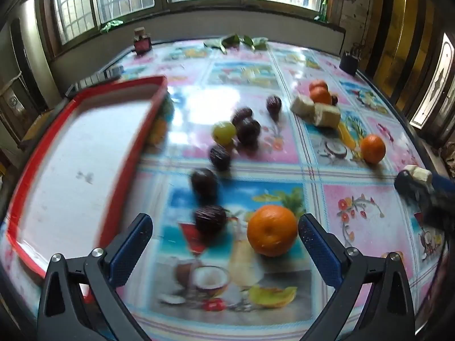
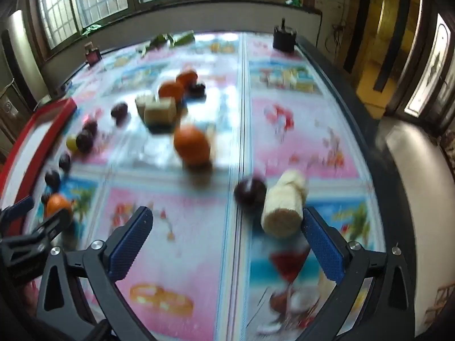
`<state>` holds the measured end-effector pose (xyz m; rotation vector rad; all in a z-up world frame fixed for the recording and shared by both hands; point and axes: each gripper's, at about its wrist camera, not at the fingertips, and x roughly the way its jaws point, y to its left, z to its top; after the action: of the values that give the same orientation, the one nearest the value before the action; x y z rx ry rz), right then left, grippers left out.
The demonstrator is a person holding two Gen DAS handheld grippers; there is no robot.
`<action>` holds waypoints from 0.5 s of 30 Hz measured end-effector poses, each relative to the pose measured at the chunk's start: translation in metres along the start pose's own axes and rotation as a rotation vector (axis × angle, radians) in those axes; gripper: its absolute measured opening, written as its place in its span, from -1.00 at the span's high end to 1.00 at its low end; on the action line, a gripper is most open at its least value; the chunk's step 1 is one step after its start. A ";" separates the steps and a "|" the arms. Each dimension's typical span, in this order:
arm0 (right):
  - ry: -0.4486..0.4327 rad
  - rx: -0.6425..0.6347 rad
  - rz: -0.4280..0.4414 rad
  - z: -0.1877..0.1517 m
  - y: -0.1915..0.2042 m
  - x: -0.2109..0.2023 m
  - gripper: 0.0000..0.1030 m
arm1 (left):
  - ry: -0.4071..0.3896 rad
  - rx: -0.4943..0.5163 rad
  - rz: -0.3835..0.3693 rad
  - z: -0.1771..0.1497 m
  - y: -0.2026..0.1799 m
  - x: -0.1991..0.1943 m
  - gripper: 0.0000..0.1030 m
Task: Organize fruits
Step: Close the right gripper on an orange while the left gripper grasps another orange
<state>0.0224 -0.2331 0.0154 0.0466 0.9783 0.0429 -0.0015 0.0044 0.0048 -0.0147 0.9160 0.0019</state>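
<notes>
My left gripper point(image 1: 224, 221) is open and tilted down over the table. An orange point(image 1: 271, 230) lies between its jaws, close to the right finger, beside a dark round fruit point(image 1: 210, 218). More dark fruits point(image 1: 248, 130), a green fruit point(image 1: 224, 132), other oranges point(image 1: 373, 148) and pale cut chunks point(image 1: 315, 110) are scattered beyond. A red-rimmed tray point(image 1: 136, 142) with a white floor stands at left. My right gripper point(image 2: 227, 213) is open too. A pale chunk point(image 2: 283, 207) lies just inside its right finger, and a dark fruit point(image 2: 250, 193) sits next to it.
A fruit-print cloth point(image 2: 298, 142) covers the table. A small red bottle point(image 1: 142, 44), green leaves point(image 1: 236, 42) and a dark cup point(image 1: 348, 62) stand along the far edge. A pale seat point(image 2: 421, 170) is past the table's right edge. The left gripper point(image 2: 42, 227) shows at far left.
</notes>
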 end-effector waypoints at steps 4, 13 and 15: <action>0.001 -0.059 0.045 0.031 0.005 0.012 -0.92 | -0.041 0.022 -0.014 0.007 0.019 -0.020 -0.98; 0.140 -0.183 0.098 0.050 0.023 0.059 0.35 | -0.079 0.190 -0.016 0.017 0.029 -0.033 -0.98; 0.142 -0.192 0.107 0.051 0.023 0.058 0.35 | -0.062 0.212 -0.035 0.022 0.027 -0.029 -0.98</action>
<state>0.0969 -0.2079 -0.0028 -0.0817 1.1088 0.2410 -0.0017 0.0321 0.0407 0.1653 0.8506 -0.1262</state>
